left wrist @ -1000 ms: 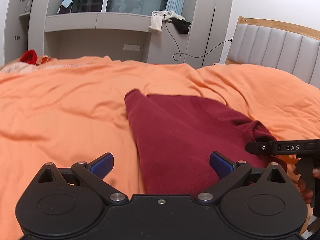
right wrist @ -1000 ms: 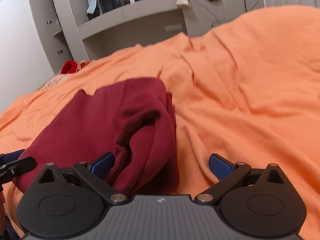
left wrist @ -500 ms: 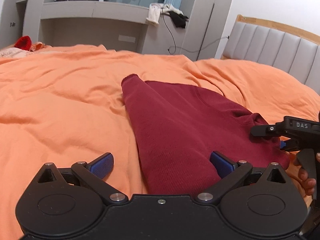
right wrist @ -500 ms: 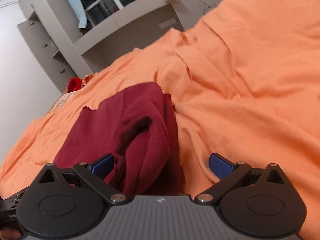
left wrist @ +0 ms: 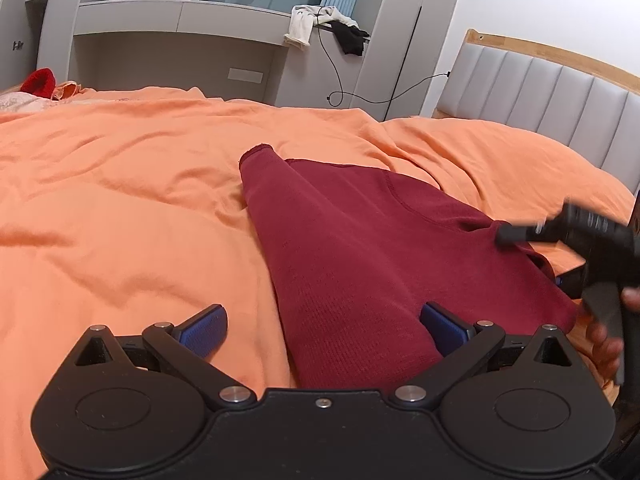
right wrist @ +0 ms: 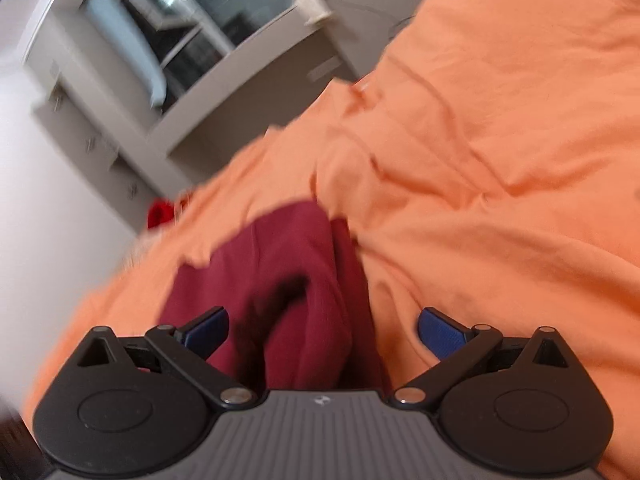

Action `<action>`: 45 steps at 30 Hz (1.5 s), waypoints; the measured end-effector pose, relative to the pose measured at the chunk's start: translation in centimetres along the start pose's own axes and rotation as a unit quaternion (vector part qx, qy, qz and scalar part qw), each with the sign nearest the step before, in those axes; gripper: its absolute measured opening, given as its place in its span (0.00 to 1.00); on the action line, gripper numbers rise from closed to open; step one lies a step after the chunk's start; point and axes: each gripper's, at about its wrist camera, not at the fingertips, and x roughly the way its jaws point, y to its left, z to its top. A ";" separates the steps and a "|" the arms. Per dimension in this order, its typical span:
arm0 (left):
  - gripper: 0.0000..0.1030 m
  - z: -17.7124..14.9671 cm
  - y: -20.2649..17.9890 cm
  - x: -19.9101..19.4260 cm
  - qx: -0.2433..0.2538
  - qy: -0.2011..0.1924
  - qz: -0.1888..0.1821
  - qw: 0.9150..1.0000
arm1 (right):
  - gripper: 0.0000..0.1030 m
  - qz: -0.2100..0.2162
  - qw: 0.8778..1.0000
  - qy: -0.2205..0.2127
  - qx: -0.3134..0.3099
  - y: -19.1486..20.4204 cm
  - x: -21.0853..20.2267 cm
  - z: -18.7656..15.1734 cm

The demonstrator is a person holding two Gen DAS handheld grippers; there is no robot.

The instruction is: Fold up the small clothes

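Observation:
A dark red knit garment (left wrist: 360,248) lies partly folded on the orange bedspread (left wrist: 120,200). My left gripper (left wrist: 324,326) is open, low over the garment's near left edge, one blue pad on the cloth side, one over the bedspread. The right gripper shows in the left wrist view (left wrist: 568,236) at the garment's right end, blurred. In the right wrist view my right gripper (right wrist: 322,326) is open, its jaws straddling a bunched fold of the garment (right wrist: 288,280). The view is tilted and blurred.
A grey padded headboard (left wrist: 540,92) stands at the right. A grey wall unit (left wrist: 180,40) with clothes draped on it and a hanging cable stands beyond the bed. A red item (left wrist: 38,82) lies at the far left edge.
The right gripper has risen and tilted, staying open over the garment's bunched end. The left gripper has stayed open and nearly still.

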 end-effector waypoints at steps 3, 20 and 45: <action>1.00 -0.1 0.0 0.0 0.000 -0.001 0.000 1.000 | 1.00 -0.020 0.999 -0.017 0.038 -0.5 0.5 0.7; 1.00 -0.4 0.2 -0.2 0.001 -0.009 -0.002 1.000 | 1.00 -0.100 0.991 0.012 -0.088 0.0 0.7 -1.6; 1.00 -1.0 0.3 -0.5 -0.005 -0.018 -0.002 1.000 | 0.26 -0.043 0.975 -0.091 -0.200 4.4 -2.2 -4.1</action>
